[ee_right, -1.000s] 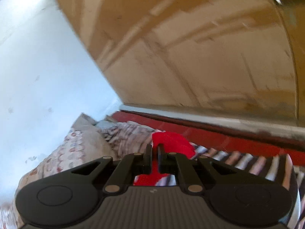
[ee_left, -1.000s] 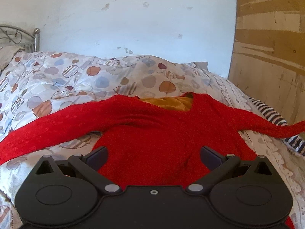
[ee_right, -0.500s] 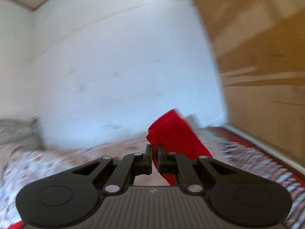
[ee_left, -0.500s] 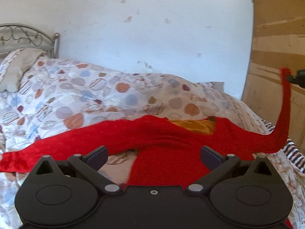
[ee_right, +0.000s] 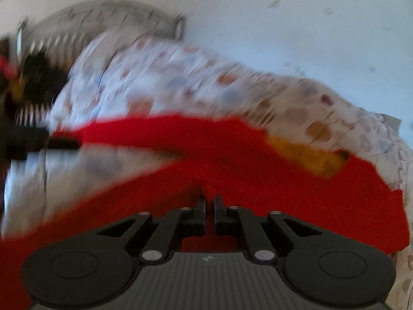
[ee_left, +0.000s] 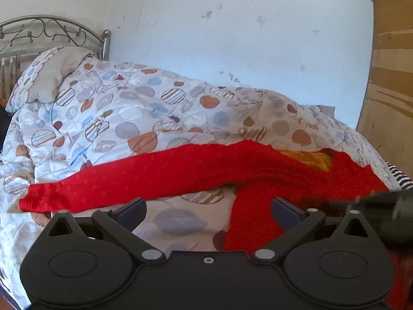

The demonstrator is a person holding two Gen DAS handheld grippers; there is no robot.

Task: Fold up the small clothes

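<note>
On the patterned quilt (ee_left: pixel 134 118) a red sweater (ee_left: pixel 160 178) lies spread, one sleeve stretched out to the left, its orange-lined neckline facing the wall. Nearer the camera, the left gripper (ee_left: pixel 208 208) hovers with jaws wide and nothing between them. Farther right, the right gripper (ee_right: pixel 209 206) has its jaws nearly together above red fabric; whether they pinch it cannot be told.

Right wrist view smeared: quilt (ee_right: pixel 196 82) pattern, headboard (ee_right: pixel 103 18) unreadable. Right tool (ee_left: pixel 382 206) just dark blur in left wrist view. Red sweater (ee_left: pixel 258 175) hem behind left tool (ee_left: pixel 207 208).
</note>
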